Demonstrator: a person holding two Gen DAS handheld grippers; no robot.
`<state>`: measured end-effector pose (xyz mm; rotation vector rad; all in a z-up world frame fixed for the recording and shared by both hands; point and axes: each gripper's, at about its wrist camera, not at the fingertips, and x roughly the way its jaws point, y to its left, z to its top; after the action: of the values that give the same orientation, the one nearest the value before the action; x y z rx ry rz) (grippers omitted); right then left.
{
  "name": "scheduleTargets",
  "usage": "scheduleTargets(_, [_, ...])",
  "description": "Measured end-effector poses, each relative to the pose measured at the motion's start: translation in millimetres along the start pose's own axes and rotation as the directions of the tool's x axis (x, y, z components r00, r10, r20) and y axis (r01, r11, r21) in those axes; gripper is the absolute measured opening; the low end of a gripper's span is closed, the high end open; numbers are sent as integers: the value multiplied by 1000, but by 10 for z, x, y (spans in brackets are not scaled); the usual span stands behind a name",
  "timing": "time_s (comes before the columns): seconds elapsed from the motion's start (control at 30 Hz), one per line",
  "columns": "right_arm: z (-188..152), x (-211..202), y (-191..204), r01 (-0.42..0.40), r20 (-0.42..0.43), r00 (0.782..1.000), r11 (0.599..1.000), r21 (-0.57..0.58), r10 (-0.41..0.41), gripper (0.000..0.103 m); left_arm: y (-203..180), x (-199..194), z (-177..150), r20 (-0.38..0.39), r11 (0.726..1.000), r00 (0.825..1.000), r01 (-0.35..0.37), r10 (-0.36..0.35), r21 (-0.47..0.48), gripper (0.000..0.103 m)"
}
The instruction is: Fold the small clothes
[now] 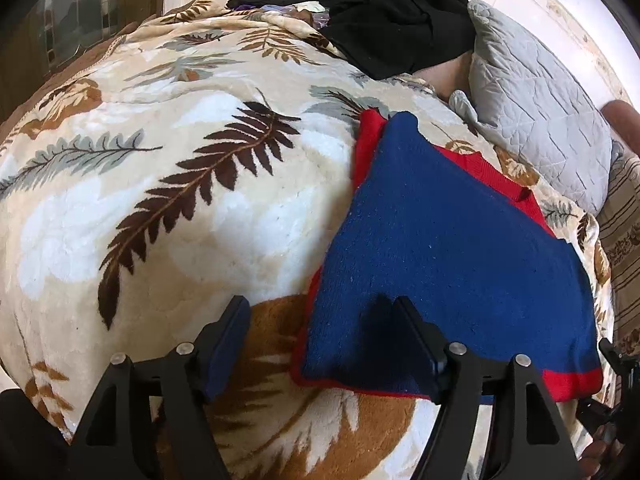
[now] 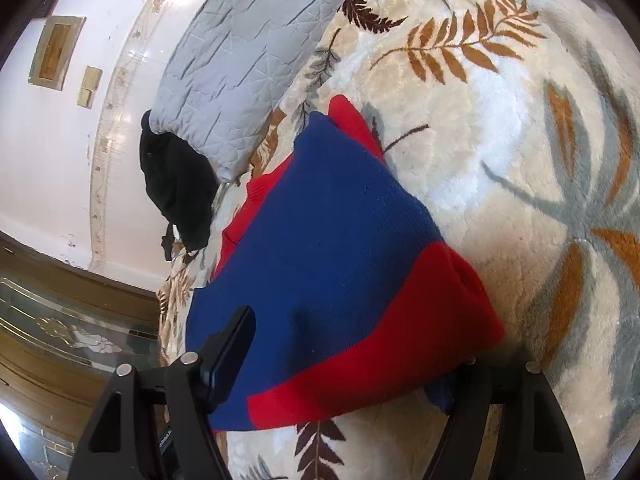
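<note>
A small blue and red knitted garment [image 1: 448,256] lies folded flat on a cream blanket with fern leaves [image 1: 168,184]. My left gripper [image 1: 320,340] is open and empty, just above the garment's near left corner; its right finger [image 1: 416,336] is over the blue cloth, its left finger [image 1: 228,340] over the blanket. In the right wrist view the garment [image 2: 332,240] lies across the open jaws of my right gripper [image 2: 344,364]. The left finger [image 2: 232,352] rests on the blue part. The right finger is hidden under the red hem [image 2: 400,356]. Nothing is pinched.
A grey quilted pillow [image 1: 536,116] lies beyond the garment, also seen in the right wrist view [image 2: 236,56]. A heap of black clothes [image 1: 392,16] sits at the far end of the bed. A white wall [image 2: 68,152] and a wooden glass-panelled cabinet [image 2: 60,328] stand beside the bed.
</note>
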<state>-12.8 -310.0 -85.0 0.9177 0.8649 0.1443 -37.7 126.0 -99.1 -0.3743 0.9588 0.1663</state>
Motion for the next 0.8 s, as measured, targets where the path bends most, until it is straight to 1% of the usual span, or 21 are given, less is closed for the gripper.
scheduleTargets(0.07, [22,39,16,38,-11,999,999,-21,-38,55,-28,16,-4,2,1000,1000,-12,12,12,78])
scheduleTargets(0.1, [33,72,7,67,-26,997,997,-24,-68,30,-50,26,-7,2,1000,1000,-22,22,22,79])
scheduleTargets(0.17, [53,127,-40,87,-45,995,996,-14,-87,25,-85,46,-7,-1,998,999,-39,39,40,79])
scheduleTargets(0.2, [68,143,-50,98,-50,994,995,-15,-99,18,-97,63,0,-4,998,999,-43,44,49,79])
scheduleTargets(0.23, [84,157,-33,110,-56,992,994,-27,-111,14,-106,79,18,-8,997,999,-51,51,65,49])
scheduleTargets(0.27, [103,167,1,119,-67,990,992,-44,-122,11,-121,84,43,-14,995,999,-48,50,85,25])
scheduleTargets(0.3, [124,151,89,133,-71,988,988,-83,-139,10,-150,74,99,-44,995,999,-14,19,99,12])
scheduleTargets(0.33, [140,106,185,137,-67,987,983,-119,-146,10,-150,15,140,-46,996,999,-1,5,85,11])
scheduleTargets(0.4, [203,-74,391,112,-45,992,981,-156,-121,9,-177,-274,219,10,997,999,39,-39,73,10])
scheduleTargets(0.47, [232,-252,535,90,-25,995,981,-173,-95,9,-183,-581,233,42,994,994,94,-96,50,10])
scheduleTargets(0.53, [196,-392,586,79,-27,996,980,-181,-85,9,-164,-810,165,65,993,991,112,-115,49,10])
scheduleTargets(0.6, [56,-471,492,78,-56,994,980,-184,-89,9,-72,-862,-5,50,994,994,99,-101,37,10])
scheduleTargets(0.63, [-41,-435,388,99,-87,989,977,-188,-117,10,-7,-761,-112,24,997,997,68,-69,38,12])
scheduleTargets(0.67, [-148,-346,218,125,-134,980,978,-169,-148,14,71,-537,-221,-32,999,999,32,-30,39,13])
scheduleTargets(0.7, [-247,-248,29,153,-187,966,979,-136,-177,15,153,-301,-315,-110,999,994,14,-10,30,19])
scheduleTargets(0.73, [-320,-226,-113,126,-214,966,988,-92,-143,19,260,-246,-359,-91,998,994,58,-58,0,21])
scheduleTargets(0.77, [-343,-324,-155,92,-181,978,993,-71,-104,20,298,-295,-354,-65,996,994,85,-85,-14,23])
scheduleTargets(0.8, [-349,-406,-154,99,-168,980,992,-76,-110,31,299,-356,-325,-67,997,994,81,-81,-12,32])
